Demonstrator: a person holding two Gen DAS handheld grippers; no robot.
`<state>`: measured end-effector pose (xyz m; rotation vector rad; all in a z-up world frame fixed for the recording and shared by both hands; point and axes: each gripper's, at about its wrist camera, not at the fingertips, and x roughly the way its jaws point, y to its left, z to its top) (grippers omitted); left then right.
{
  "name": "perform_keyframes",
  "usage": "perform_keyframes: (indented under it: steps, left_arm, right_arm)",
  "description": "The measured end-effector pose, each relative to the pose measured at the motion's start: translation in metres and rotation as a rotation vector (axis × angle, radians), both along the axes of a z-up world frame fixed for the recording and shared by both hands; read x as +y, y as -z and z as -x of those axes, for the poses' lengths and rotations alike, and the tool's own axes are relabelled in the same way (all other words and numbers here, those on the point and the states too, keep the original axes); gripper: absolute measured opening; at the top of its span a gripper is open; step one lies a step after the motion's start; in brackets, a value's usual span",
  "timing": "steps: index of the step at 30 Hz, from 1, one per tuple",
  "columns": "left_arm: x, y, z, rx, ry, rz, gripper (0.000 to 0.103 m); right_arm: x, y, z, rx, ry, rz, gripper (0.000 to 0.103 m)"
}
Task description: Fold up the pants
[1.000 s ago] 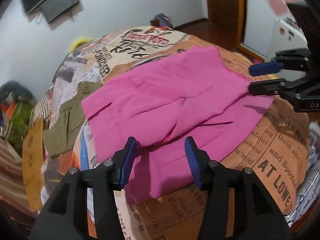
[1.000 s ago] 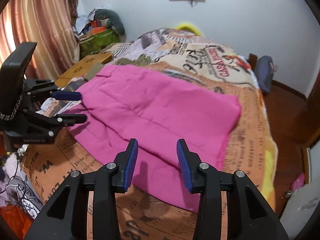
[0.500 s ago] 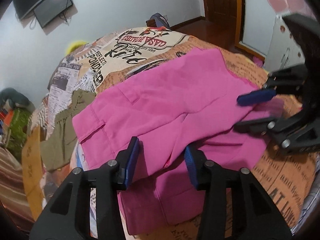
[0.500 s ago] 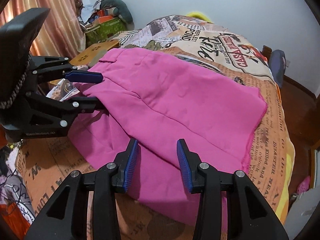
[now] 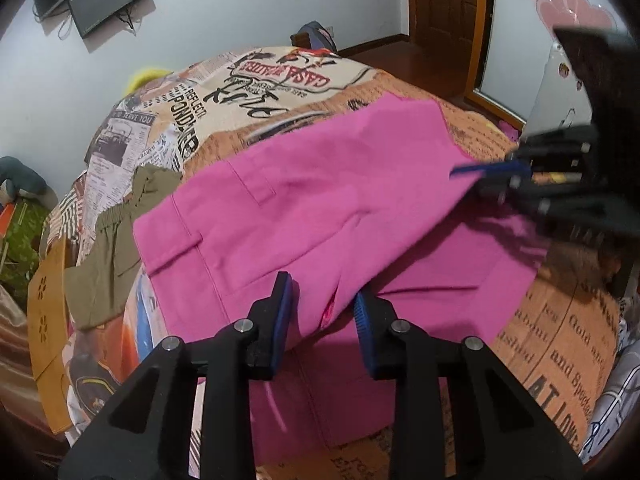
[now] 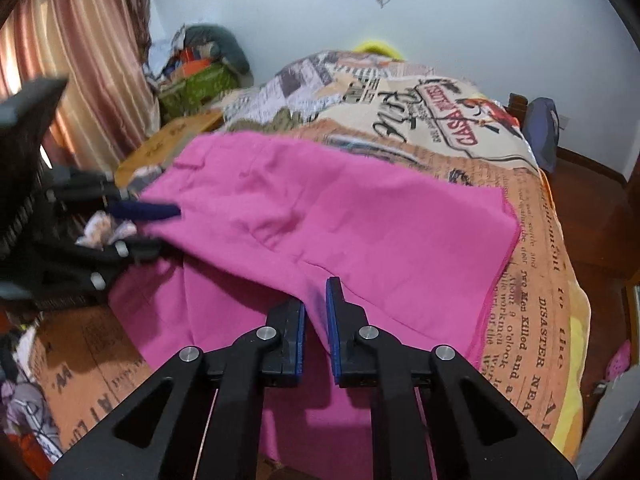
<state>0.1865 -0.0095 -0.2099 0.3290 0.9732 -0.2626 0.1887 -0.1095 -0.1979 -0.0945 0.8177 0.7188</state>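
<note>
Pink pants (image 5: 320,200) lie spread on the bed, also seen in the right wrist view (image 6: 320,216). My left gripper (image 5: 323,300) has its jaws partly closed around a raised fold at the near edge of the upper layer, and it shows at the left of the right wrist view (image 6: 152,228). My right gripper (image 6: 316,304) has its jaws nearly together on the near edge of the upper layer, which lifts slightly. It shows blurred at the right in the left wrist view (image 5: 480,180).
The bed carries a newspaper-print cover (image 5: 256,92). An olive garment (image 5: 108,240) lies by the pants' waist. A wooden board (image 5: 48,320) sits at the bed's side. Curtain (image 6: 80,60) and a clutter pile (image 6: 196,68) stand beyond. A door (image 5: 448,8) is at the back.
Both grippers moved in onto the near edge of the pants' upper layer. The right jaws closed from wide open to nearly shut. The left jaws narrowed. The fabric edge lifted.
</note>
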Motion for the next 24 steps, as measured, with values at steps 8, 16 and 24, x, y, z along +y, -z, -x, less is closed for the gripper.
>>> perform_keyframes:
  steps: [8, 16, 24]
  left_arm:
    - [-0.001, -0.004, 0.009, -0.060, -0.020, -0.080, 0.013]
    - [0.000, -0.018, 0.032, -0.060, -0.006, -0.026, 0.013]
    - [-0.007, -0.009, 0.054, -0.036, -0.006, -0.019, 0.013]
  right_arm:
    - [0.001, -0.013, 0.008, -0.041, -0.024, 0.001, 0.006]
    - [-0.004, -0.015, 0.023, -0.043, -0.047, 0.026, 0.006]
    - [-0.007, -0.003, 0.038, -0.022, -0.058, 0.074, 0.006]
